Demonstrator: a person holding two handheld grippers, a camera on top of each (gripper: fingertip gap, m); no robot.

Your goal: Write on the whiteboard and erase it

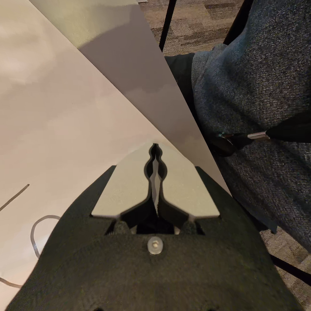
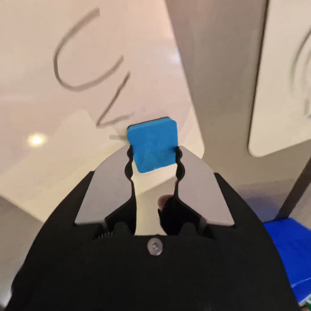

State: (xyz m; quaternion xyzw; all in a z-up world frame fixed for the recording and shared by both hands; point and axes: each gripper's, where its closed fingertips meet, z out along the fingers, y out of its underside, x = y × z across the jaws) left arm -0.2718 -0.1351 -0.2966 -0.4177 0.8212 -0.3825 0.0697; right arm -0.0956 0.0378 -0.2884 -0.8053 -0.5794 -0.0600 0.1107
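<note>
While your right gripper (image 2: pixel 154 149) clamps the blue eraser (image 2: pixel 152 144), both pads press its sides; the eraser's far face lies against the whiteboard (image 2: pixel 42 109), at the near end of a grey pen stroke (image 2: pixel 87 55); that view is blurred. A short smear (image 2: pixel 117 137) shows just left of the eraser; a second white board (image 2: pixel 282 84) lies to the right on the grey table (image 2: pixel 218 84); a blue object (image 2: pixel 292 249) sits at the lower right edge. Your left gripper (image 1: pixel 155 144) is clenched, tips meeting with nothing between them; they rest at the whiteboard's (image 1: pixel 50 101) edge, next to the table (image 1: pixel 134 75); curved grey strokes (image 1: pixel 35 235) show at lower left. Beyond the table edge you see a person's grey sleeve (image 1: pixel 252 84) and carpet (image 1: pixel 185 25).
</note>
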